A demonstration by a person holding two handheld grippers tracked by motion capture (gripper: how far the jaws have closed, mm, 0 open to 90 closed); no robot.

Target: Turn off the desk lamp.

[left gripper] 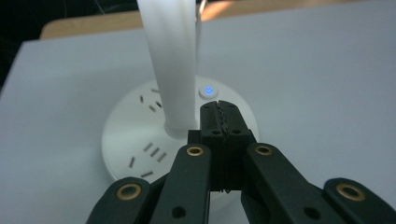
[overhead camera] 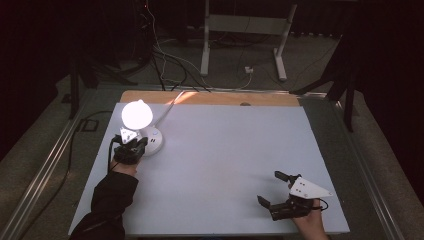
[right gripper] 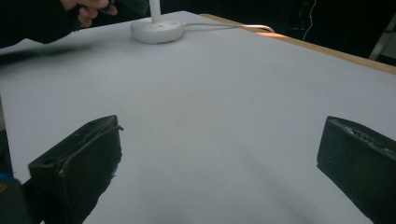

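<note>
1. High view: the lit desk lamp (overhead camera: 144, 129) stands at the far left of the white table (overhead camera: 225, 150), its round base just right of the left gripper (overhead camera: 137, 144), whose tip reaches onto the base. The right gripper (overhead camera: 272, 187) sits at the near right edge, well apart from the lamp — its jaws spread wide, holding nothing.
2. Left gripper view: the left gripper (left gripper: 219, 116) has its jaws clenched together, nothing between them, the tip over the lamp base (left gripper: 135, 140), just short of the glowing blue button (left gripper: 208, 90) and beside the white stem (left gripper: 170, 60).
3. Right gripper view: the right gripper (right gripper: 219, 144) has its jaws released over bare table — the lamp base (right gripper: 156, 30) lies far off, a hand (right gripper: 88, 9) beside it.
</note>
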